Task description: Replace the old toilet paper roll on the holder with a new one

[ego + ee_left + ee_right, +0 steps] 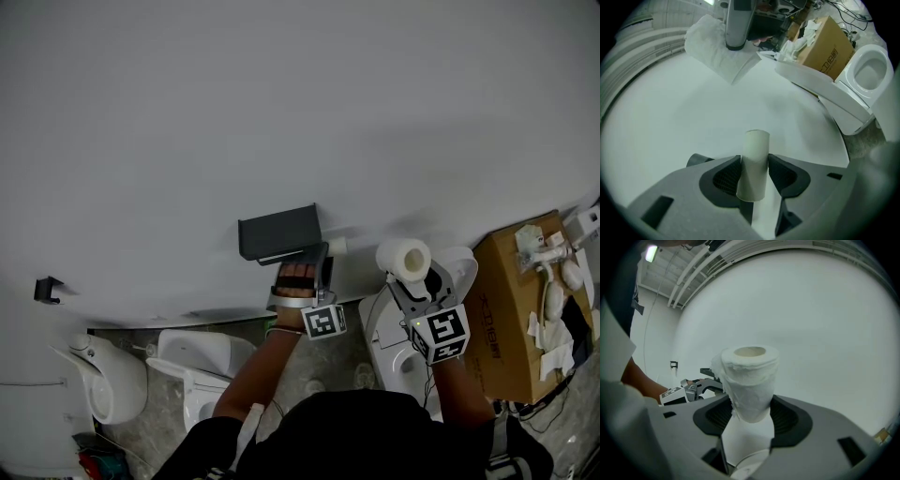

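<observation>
A dark grey paper holder is fixed to the white wall. Just right of it, my left gripper is shut on an empty cardboard tube. The left gripper view shows that tube standing upright, pinched between the pads of the left gripper. Further right, my right gripper is shut on a new white toilet paper roll, held apart from the holder. In the right gripper view the roll stands on end in the right gripper, squeezed at its lower half. The left gripper shows behind it.
Below the wall stand a white toilet at the left, another toilet under my right hand and a white bowl at the far left. A cardboard box with white scraps sits at the right. A small black hook is on the wall.
</observation>
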The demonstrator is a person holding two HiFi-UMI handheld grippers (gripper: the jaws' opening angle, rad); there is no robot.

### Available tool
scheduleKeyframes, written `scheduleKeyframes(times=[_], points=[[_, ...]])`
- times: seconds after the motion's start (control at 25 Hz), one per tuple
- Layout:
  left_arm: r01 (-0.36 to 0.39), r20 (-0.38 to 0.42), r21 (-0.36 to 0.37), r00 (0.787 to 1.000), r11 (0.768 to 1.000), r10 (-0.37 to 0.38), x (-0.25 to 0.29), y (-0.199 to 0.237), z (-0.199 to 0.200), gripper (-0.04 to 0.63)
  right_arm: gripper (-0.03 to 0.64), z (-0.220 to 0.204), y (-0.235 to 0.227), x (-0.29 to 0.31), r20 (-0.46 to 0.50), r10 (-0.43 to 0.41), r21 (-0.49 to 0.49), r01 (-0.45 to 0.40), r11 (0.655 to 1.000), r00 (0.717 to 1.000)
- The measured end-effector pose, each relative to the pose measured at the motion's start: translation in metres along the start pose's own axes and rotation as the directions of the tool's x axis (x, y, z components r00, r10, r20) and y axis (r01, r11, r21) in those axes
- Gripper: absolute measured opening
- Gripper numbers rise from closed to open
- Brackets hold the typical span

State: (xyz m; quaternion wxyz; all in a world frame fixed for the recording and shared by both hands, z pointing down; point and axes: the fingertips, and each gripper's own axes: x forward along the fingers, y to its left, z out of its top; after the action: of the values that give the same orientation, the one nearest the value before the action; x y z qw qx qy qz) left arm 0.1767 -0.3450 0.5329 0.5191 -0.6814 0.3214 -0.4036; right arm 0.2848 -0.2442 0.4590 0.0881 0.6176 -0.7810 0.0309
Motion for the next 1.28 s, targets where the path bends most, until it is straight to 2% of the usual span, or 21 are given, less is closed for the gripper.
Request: scheduleKeyframes(times=[0.24,0.4,0.56,0.68,0.76,0.88,0.96,1.16,1.28], points=[[0.014,0.054,-0.011,0.998,1.000,-0.014,0.005,-0.002,0.031,0.184,0.244,-0.004,-0.018,-0.013,-0.004,-0.038,0.006,0.038,0.999,0.999],[0.018,0.097,-0.057,0.995,0.998,-0.013,0.002,-0.002,0.045,0.183,0.244,-0.007,-0.022,-0.018,-0.011,-0.054,0.009,0.054,0.998,0.998],[0.005,0.129,-0.148,0.992,0.989,0.014,-0.006,0.010,0.054,0.181,0.244,-0.009,-0.023,-0.021,-0.011,-0.062,0.013,0.062,0.998,0.998],[0.004,0.154,-0.266,0.987,0.964,0.038,-0.014,0.021,0.059,0.179,0.244,-0.014,-0.021,-0.022,-0.020,-0.057,0.021,0.057,0.998,0.998],[0.005,0.166,-0.363,0.984,0.932,0.060,-0.021,0.029,0.058,0.179,0.244,-0.016,-0.019,-0.022,-0.024,-0.053,0.021,0.054,0.998,0.998],[0.005,0.178,-0.511,0.979,0.860,0.100,-0.035,0.043,0.054,0.179,0.244,-0.018,-0.015,-0.021,-0.028,-0.045,0.024,0.046,0.999,0.999],[0.016,0.198,-0.599,0.972,0.801,0.128,-0.047,0.053,0.050,0.179,0.244,-0.019,-0.011,-0.020,-0.032,-0.037,0.021,0.037,0.999,0.999],[0.066,0.240,-0.773,0.951,0.631,0.194,-0.074,0.072,0.034,0.179,0.244,-0.020,0.004,-0.013,-0.030,-0.009,-0.004,0.009,1.000,1.000],[0.069,0.211,-0.833,0.957,0.549,0.199,-0.085,0.076,0.019,0.181,0.244,-0.020,0.015,-0.008,-0.035,0.014,0.002,-0.014,1.000,0.999]])
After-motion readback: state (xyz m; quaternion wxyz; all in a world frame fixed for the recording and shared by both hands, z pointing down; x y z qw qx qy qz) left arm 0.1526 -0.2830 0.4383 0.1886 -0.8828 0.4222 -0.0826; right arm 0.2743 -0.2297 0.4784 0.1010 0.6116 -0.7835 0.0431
